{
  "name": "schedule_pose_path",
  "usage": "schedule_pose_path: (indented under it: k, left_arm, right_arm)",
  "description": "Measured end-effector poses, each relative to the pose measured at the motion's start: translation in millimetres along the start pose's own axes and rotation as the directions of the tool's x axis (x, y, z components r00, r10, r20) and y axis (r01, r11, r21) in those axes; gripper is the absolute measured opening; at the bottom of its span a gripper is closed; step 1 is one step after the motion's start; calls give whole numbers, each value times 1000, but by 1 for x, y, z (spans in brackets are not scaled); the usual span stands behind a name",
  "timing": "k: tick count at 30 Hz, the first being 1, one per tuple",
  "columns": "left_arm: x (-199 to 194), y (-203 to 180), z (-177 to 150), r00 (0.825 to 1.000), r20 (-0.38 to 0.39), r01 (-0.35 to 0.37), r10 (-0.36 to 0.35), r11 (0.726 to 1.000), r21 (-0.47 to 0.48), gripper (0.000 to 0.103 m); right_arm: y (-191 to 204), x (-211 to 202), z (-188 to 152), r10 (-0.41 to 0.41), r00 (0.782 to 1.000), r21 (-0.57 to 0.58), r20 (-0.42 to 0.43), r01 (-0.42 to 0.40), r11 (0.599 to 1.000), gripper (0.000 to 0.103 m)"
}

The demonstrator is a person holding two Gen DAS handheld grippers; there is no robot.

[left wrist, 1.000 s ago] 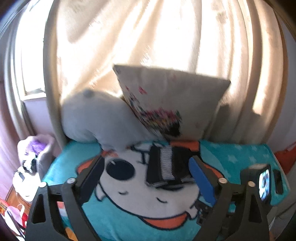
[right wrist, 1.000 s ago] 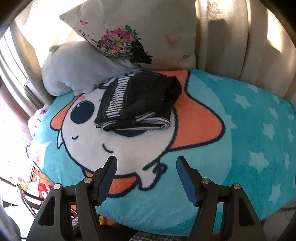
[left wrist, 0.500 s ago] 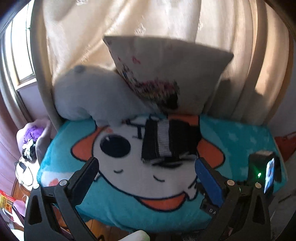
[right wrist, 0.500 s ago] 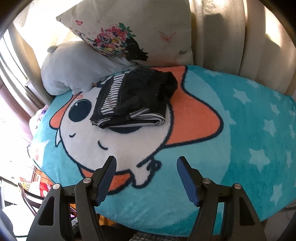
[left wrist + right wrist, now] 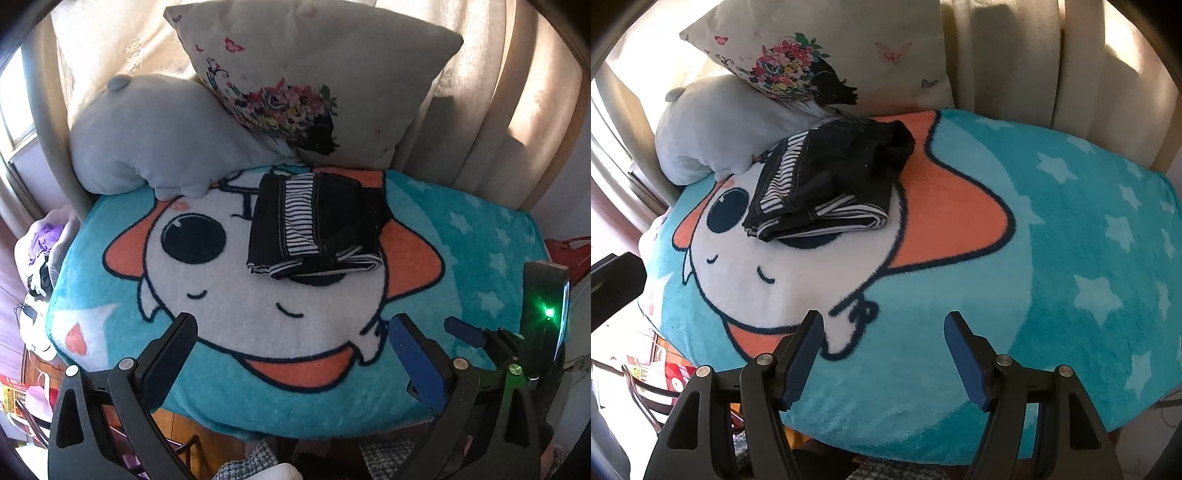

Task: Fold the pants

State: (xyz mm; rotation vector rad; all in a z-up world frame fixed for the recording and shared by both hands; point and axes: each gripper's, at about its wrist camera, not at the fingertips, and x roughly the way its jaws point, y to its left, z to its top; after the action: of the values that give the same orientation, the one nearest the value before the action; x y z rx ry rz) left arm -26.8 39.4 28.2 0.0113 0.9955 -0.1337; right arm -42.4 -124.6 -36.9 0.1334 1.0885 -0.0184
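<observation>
My left fingers [image 5: 291, 354] stand wide apart with nothing between them, one dark pad low at the left and one blue pad low at the right, hanging over the near edge of the blanket [image 5: 480, 236]. My right fingers [image 5: 882, 350] are spread wide too, and empty, both blue pads over the teal near edge of the same blanket [image 5: 1071, 229].

Beyond both pairs, well apart from any pad, lie the pants [image 5: 316, 225], folded into a compact dark bundle with a striped lining showing along the top and at the layered front edge. They rest on the white face of the cartoon figure printed on the blanket, covering one of its eyes. From my left fingers the bundle sits straight ahead, slightly right of centre. From my right fingers the pants [image 5: 831, 184] lie ahead and off to the left, their far corner rumpled against the orange patch.

Just behind the pants, a grey plush pillow [image 5: 147, 133] sits at the left, its lower edge near the bundle's far left corner. A floral cushion [image 5: 317, 74] leans upright behind, against a pale curtain [image 5: 498, 92].

At the right in the left view, my other tool carries a small green light [image 5: 549, 313].
</observation>
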Motion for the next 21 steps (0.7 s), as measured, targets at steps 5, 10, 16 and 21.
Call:
schedule_pose_path:
  k: [5,10,16,21]
  left_arm:
    - [3,-5,-1,1000,-7,6,-6,1000,6,103]
    - [5,-6,-1,1000,-15,8,-8,1000,1,103]
    - [12,-8,-1,999,-37,16,-16,1000,-2,103]
    - [16,-8,-1,999,-48,22,-23,1000,-6,103]
  right_arm:
    - [-4,0,1,1,1000,2,3,-1,1000,72]
    - [-5,1,2,5,1000,0,4,-5,1000,72]
    - [-7,1,4,5,1000,3,0,-5,1000,72]
    - [-9,1,5,1,1000,1,13,-1,1000,72]
